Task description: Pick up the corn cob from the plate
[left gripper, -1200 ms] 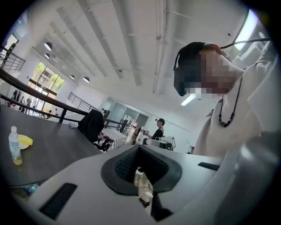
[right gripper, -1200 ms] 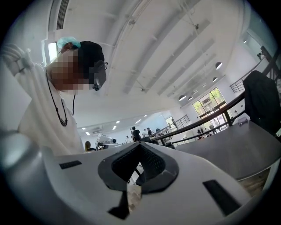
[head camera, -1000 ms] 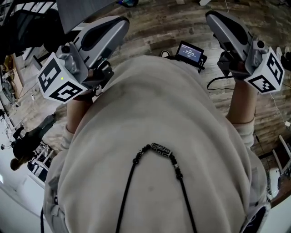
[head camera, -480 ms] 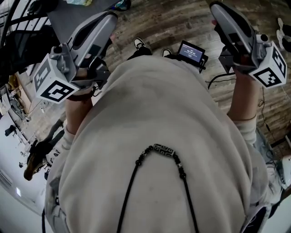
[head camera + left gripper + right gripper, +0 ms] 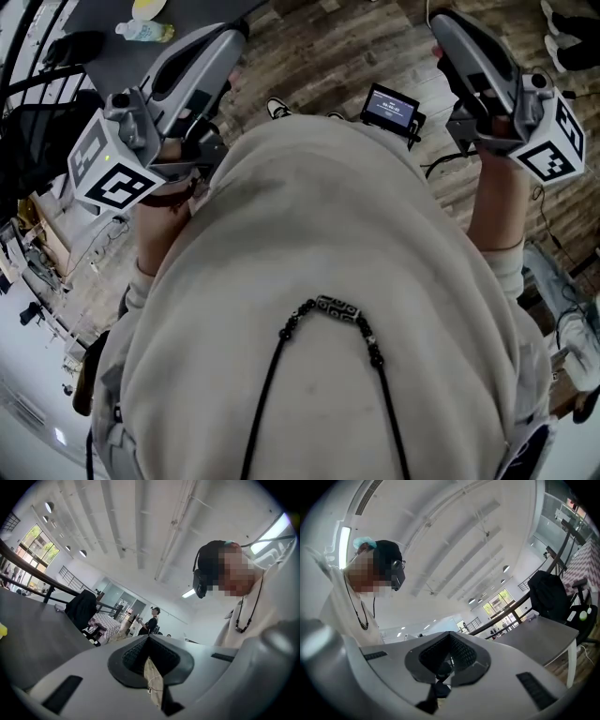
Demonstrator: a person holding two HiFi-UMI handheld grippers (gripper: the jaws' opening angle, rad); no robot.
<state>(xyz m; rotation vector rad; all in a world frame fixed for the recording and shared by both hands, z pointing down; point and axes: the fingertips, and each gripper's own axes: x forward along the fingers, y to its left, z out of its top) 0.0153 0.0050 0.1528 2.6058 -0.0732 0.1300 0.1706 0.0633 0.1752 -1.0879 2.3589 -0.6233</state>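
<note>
No corn cob and no plate shows in any view. My left gripper [image 5: 228, 36] is raised in front of the person's chest, pointing away over the wooden floor; in the left gripper view its jaws [image 5: 149, 638] meet at the tips with nothing between them. My right gripper [image 5: 444, 22] is held up on the other side, tilted slightly upward. Its jaws [image 5: 450, 637] are pressed together and empty. The person's beige sweatshirt [image 5: 319, 262] fills the middle of the head view.
A grey table [image 5: 192, 13] at the top left carries a bottle [image 5: 141, 30] and a yellow object [image 5: 150, 7]. A small screen device [image 5: 392, 108] hangs at the person's front. A dark bag [image 5: 546, 592] sits behind a grey table [image 5: 539, 639]. A distant person [image 5: 152, 618] stands indoors.
The head view has swung, so the grey table's corner with the bottle now shows at the top left. Both grippers keep nearly the same raised pose, jaws still together.
</note>
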